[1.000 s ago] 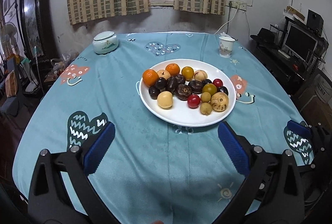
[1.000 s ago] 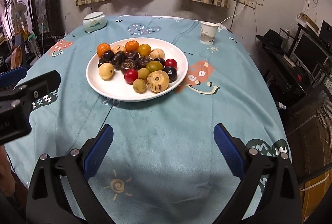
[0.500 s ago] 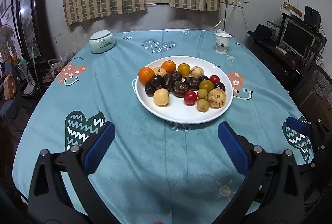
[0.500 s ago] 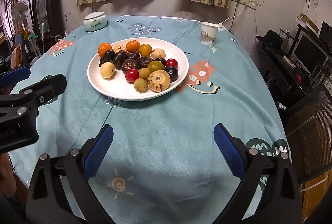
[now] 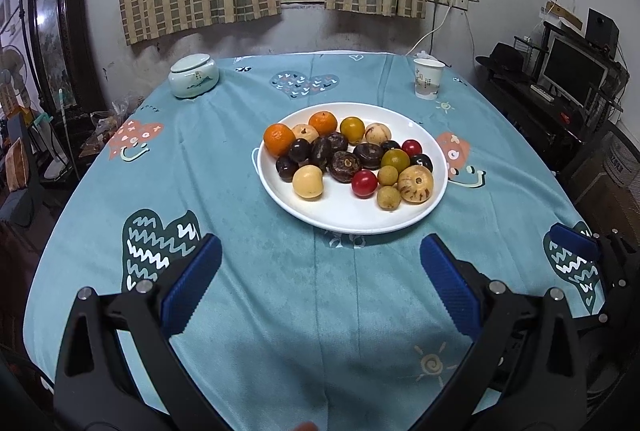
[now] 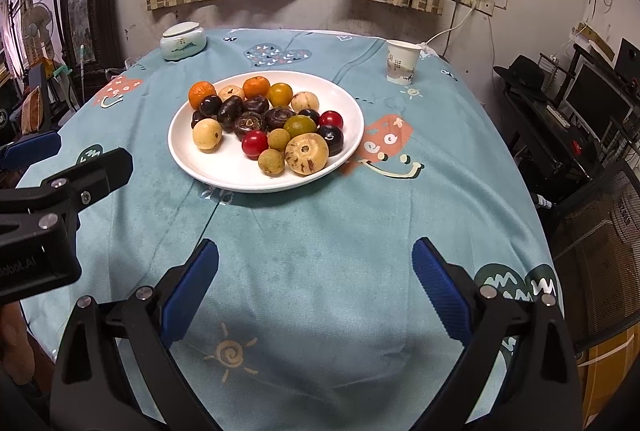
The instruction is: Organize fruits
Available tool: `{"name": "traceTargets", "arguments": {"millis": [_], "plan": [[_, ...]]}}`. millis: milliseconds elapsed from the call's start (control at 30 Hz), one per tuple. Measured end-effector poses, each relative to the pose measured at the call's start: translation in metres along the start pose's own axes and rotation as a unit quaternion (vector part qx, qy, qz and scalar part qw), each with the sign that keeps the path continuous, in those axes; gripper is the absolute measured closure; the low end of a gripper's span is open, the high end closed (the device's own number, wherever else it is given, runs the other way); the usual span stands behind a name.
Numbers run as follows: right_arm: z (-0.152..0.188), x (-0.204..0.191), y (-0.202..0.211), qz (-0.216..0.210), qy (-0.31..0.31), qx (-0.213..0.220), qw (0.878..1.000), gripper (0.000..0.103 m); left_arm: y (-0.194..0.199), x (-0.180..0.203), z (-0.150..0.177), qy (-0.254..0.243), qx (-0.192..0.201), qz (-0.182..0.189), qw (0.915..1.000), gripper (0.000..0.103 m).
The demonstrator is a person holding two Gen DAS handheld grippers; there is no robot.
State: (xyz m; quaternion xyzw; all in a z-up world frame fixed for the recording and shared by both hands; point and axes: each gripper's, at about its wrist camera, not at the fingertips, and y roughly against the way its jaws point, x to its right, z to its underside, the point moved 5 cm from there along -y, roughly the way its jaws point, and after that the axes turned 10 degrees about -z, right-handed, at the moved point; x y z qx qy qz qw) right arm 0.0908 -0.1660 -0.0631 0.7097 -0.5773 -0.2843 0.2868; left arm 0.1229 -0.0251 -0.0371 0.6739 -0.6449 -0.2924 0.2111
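Observation:
A white plate (image 5: pixel 344 215) (image 6: pixel 224 175) sits mid-table, loaded with several fruits: two oranges (image 5: pixel 279 139) (image 6: pixel 202 93), dark brown fruits (image 5: pixel 345 166), red ones (image 5: pixel 364 183) (image 6: pixel 254 143), yellow-green ones and a tan spotted one (image 5: pixel 415 183) (image 6: pixel 306 154). My left gripper (image 5: pixel 316 271) is open and empty, short of the plate's near rim. My right gripper (image 6: pixel 316 267) is open and empty, nearer the table's front edge, with the plate ahead and to the left. The left gripper's black body (image 6: pixel 60 199) shows at the left of the right wrist view.
A pale ceramic lidded jar (image 5: pixel 193 75) (image 6: pixel 183 40) stands at the far left of the teal cloth. A paper cup (image 5: pixel 428 78) (image 6: pixel 402 66) stands at the far right. A desk with a monitor (image 5: pixel 572 71) lies off the table's right side.
The left gripper has drawn back and risen a little, so the plate sits higher and smaller in its view. The right view shifted slightly; the left gripper's body shows further in.

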Motion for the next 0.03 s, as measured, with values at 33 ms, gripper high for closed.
{"name": "traceTargets", "arguments": {"millis": [33], "plan": [[-0.0001, -0.0001, -0.0001, 0.000, 0.000, 0.000, 1.000, 0.005, 0.0003, -0.0006, -0.0003, 0.000, 0.000, 0.000, 1.0000, 0.002]]}}
